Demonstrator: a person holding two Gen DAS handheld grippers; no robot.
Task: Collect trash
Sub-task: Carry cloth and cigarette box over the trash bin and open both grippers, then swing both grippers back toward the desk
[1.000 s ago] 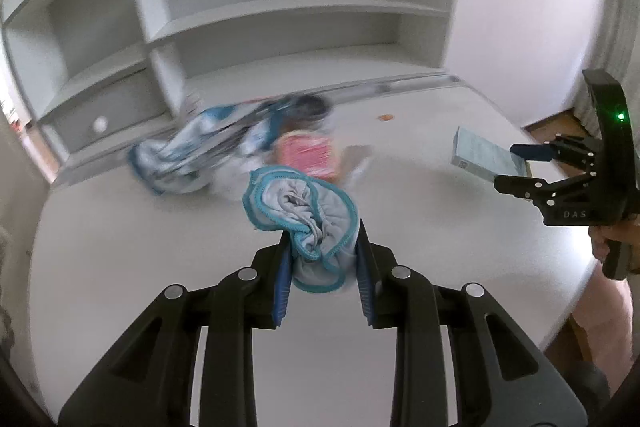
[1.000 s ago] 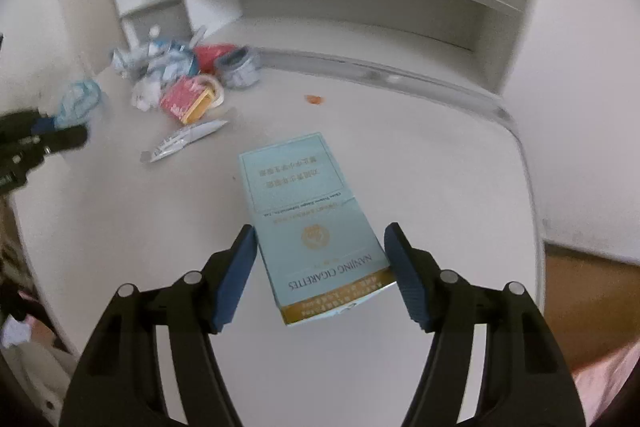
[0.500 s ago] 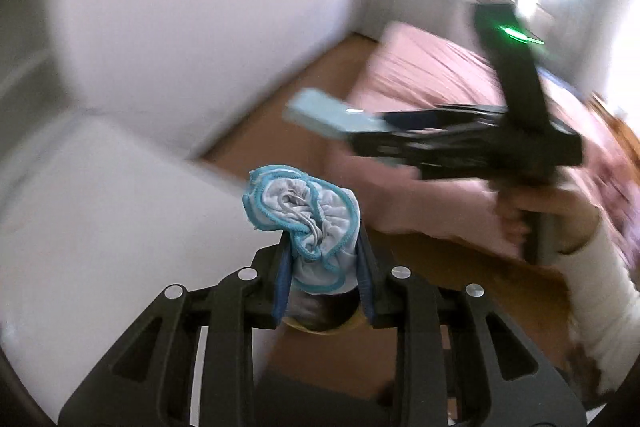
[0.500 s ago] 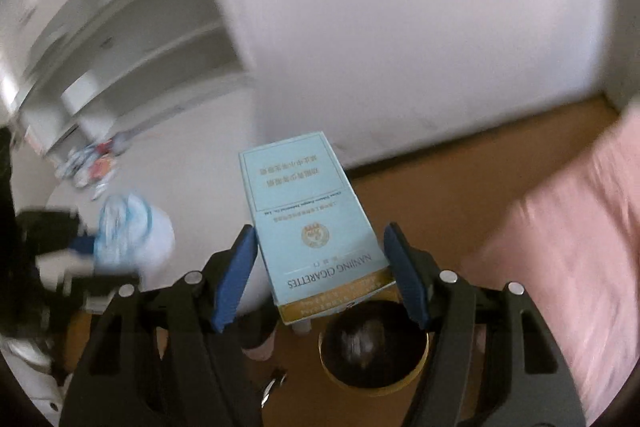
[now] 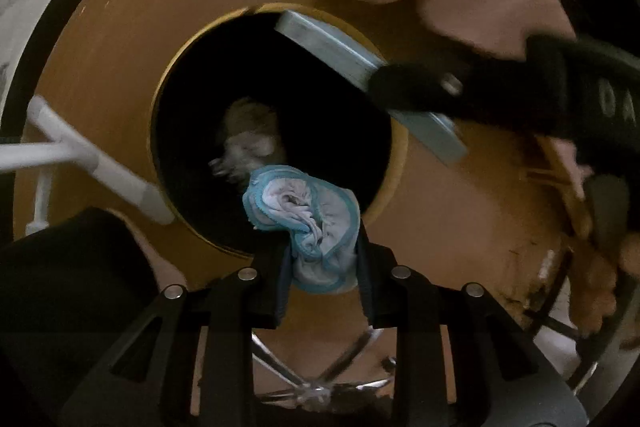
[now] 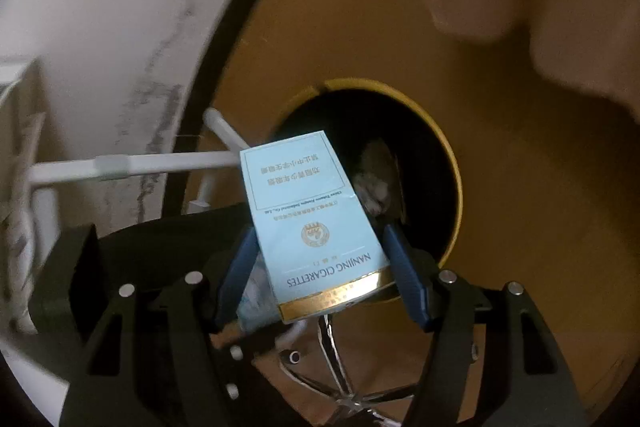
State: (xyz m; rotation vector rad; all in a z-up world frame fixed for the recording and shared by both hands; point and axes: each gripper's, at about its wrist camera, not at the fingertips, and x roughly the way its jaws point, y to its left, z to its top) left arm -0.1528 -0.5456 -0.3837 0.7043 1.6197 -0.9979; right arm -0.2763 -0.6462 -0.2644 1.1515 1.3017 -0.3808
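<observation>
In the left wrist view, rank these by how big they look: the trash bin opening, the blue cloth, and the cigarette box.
1. Trash bin opening, clearly largest.
2 and 3. Blue cloth and cigarette box: unsure. They look similar, the cloth is nearer the camera, and the right tool covers part of the box.

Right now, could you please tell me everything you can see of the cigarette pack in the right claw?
The cigarette pack is a flat, pale blue cardboard box with a gold band at its near end, a small round crest, Chinese text and the words "NANJING CIGARETTES". The right claw is shut on it, blue pads pressing its two long edges near the gold end. It is held in the air, tilted, its far end over the dark mouth of the gold-rimmed bin. The left camera shows it edge-on above that bin.
</observation>
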